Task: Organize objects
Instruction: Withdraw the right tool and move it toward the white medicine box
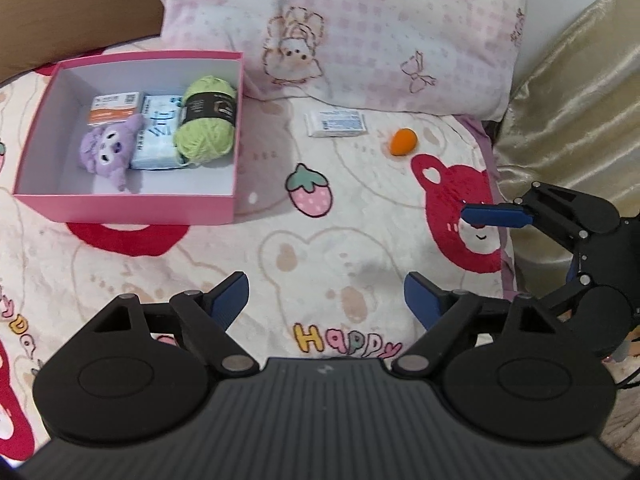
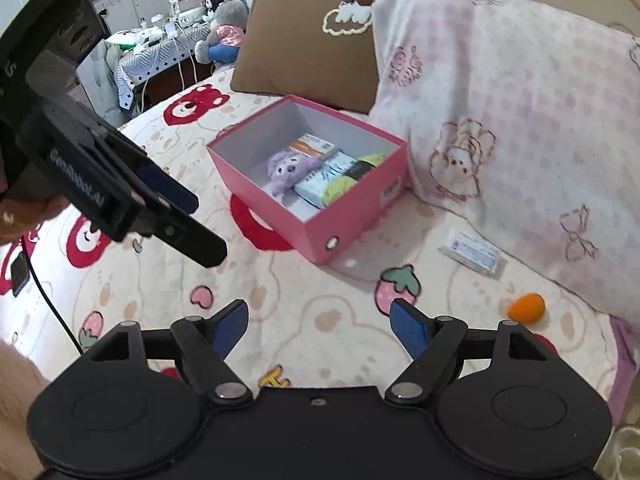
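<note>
So from the left wrist view, our left gripper (image 1: pixel 326 296) is spread wide over the blanket (image 1: pixel 280 248) with nothing between its blue pads, hanging above the "Happy" lettering. The pink box (image 1: pixel 124 210) sits up and to the left and already has four things in it: a purple plush (image 1: pixel 108 148), an orange-and-white pack (image 1: pixel 116 108), a pale blue tissue pack (image 1: pixel 156 136) and a green yarn ball (image 1: pixel 206 120). Still loose on the blanket, near the foot of the pink pillow (image 1: pixel 360 32), are a white-and-blue packet (image 1: pixel 338 123) and, just right of it, a small orange egg-shaped thing (image 1: pixel 403 141). The right gripper pokes in at the right edge. Switching to the right wrist view, our right gripper (image 2: pixel 320 320) is also wide apart and empty, with the packet (image 2: pixel 472 254) and the orange piece (image 2: pixel 526 307) ahead and off to its right, and the box (image 2: pixel 348 232) straight ahead behind them. Looks to us like we're between picks, most of the sorting done with two items left. Next move probably calls for the right gripper to swing over to the orange piece or the packet, which lies flat, so it needs a low pinch across its short side.
</note>
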### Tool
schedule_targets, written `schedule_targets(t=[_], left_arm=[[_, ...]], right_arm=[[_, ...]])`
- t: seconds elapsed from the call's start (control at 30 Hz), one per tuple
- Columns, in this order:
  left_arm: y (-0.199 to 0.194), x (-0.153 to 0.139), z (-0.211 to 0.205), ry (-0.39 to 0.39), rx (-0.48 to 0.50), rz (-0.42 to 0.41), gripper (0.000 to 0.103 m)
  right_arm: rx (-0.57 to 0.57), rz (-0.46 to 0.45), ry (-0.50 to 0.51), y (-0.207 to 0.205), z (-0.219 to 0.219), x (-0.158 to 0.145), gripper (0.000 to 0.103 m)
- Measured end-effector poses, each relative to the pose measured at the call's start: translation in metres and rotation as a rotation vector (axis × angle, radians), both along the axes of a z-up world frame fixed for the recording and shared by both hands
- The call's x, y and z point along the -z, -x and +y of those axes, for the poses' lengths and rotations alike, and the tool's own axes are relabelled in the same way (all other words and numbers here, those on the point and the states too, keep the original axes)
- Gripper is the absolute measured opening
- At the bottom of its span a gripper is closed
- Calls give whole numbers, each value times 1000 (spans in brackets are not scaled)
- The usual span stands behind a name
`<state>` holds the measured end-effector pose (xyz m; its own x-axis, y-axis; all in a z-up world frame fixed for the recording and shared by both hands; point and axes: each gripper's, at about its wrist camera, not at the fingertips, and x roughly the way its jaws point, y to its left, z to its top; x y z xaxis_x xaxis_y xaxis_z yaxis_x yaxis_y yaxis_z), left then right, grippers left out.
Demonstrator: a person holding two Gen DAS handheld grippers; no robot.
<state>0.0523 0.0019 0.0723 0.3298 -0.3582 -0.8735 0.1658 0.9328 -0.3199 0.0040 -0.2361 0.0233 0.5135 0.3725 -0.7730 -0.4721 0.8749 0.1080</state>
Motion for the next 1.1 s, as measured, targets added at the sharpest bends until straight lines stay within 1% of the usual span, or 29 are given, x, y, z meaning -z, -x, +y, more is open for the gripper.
schedule_targets(t=[0.23, 0.47, 0.6, 0.7, 0.77, 0.87, 0.93, 1.0, 1.1], left_arm=[[-12, 19, -19, 18, 23, 34, 85], [-26, 35, -35, 8, 29, 41, 85], [-34, 45, -43, 0, 41, 55, 85], [-41, 51, -50, -11, 43, 35, 85], [-47, 55, -53, -17, 41, 17, 85], [-57, 62, -58, -6, 35, -10, 85], [-63, 67, -62, 6, 35, -43, 85], [-67, 75, -67, -13, 29, -69, 85], [-78, 88, -68, 3, 9, -74, 85]], right_arm=[[33, 10, 26, -2, -24, 21, 81], [34, 16, 37, -5, -39, 43, 81], [61, 10, 11, -6, -51, 56, 81], [97, 4, -9, -10, -60, 69, 81], [112, -10, 13, -14, -61, 77, 81], [122, -84, 52, -20, -62, 86, 81], [133, -135, 52, -25, -61, 90, 81], [158, -165, 47, -33, -62, 97, 82], [173, -143, 16, -48, -64, 107, 81]])
